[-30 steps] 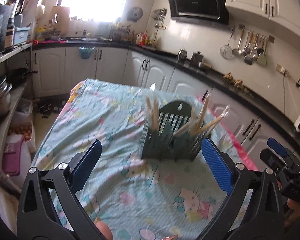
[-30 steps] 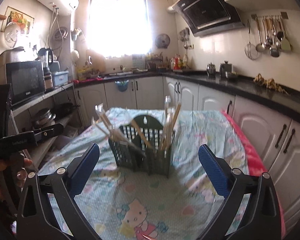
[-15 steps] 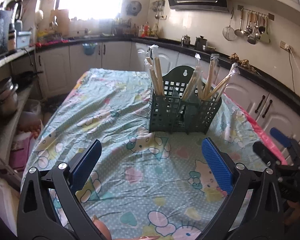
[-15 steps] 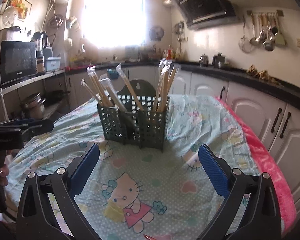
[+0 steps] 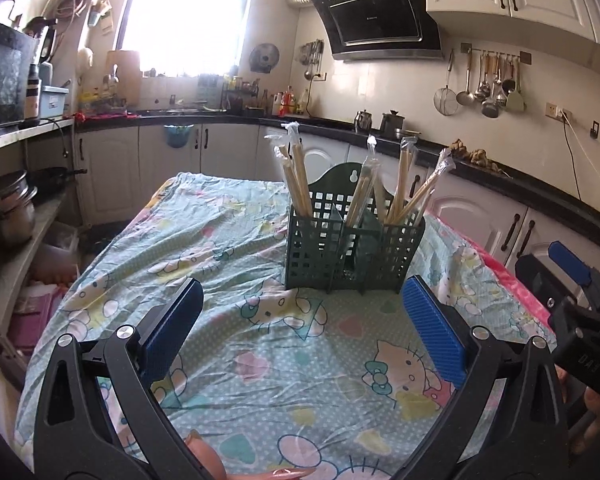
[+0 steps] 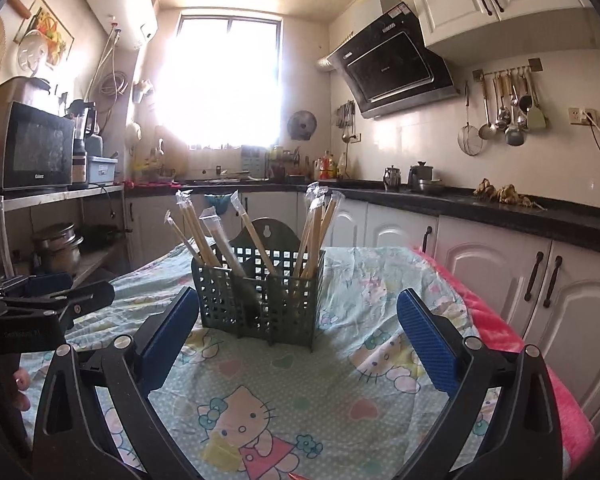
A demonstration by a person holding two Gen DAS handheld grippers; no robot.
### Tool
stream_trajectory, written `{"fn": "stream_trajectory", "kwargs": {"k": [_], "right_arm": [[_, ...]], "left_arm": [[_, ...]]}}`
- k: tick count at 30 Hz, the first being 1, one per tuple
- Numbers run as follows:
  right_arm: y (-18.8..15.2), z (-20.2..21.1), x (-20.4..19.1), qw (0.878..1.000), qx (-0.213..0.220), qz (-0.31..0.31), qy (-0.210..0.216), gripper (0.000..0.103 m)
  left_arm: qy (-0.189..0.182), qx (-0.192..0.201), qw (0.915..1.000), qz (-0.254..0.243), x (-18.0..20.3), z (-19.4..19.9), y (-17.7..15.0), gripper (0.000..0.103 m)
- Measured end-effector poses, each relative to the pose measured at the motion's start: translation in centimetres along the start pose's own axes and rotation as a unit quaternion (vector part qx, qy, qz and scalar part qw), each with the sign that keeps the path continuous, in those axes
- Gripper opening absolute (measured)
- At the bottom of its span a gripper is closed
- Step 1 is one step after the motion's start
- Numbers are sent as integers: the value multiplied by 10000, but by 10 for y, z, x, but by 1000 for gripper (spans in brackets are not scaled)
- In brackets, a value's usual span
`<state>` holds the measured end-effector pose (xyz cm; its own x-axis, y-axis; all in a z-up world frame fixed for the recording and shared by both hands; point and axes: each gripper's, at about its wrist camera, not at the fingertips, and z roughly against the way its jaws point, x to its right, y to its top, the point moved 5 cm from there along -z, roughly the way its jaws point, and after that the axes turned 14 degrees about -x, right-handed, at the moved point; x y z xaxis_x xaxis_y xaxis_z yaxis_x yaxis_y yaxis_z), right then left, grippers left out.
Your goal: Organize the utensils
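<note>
In the left wrist view, the left gripper (image 5: 302,312) fills the lower frame, blue pads spread wide and empty; the green utensil holder (image 5: 354,252) stands upright at centre, just beyond them on the cartoon-print tablecloth (image 5: 228,240), wrapped chopsticks (image 5: 300,184) sticking up from its compartments. In the right wrist view, the right gripper (image 6: 298,326) likewise gapes empty below the holder.

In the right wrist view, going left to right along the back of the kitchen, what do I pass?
Microwave → window → range hood → hanging ladles and strainer → wall socket.
</note>
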<state>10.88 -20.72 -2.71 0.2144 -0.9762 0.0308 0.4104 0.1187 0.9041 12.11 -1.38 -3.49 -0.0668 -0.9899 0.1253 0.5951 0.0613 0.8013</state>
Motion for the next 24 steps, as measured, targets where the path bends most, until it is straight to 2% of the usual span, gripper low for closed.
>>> {"fn": "stream_trajectory", "kwargs": {"k": [24], "right_arm": [[1,0,-2,10000,1,25,-23,97]], "left_arm": [[-25,63,10000,29,-1,2,0,92]]}}
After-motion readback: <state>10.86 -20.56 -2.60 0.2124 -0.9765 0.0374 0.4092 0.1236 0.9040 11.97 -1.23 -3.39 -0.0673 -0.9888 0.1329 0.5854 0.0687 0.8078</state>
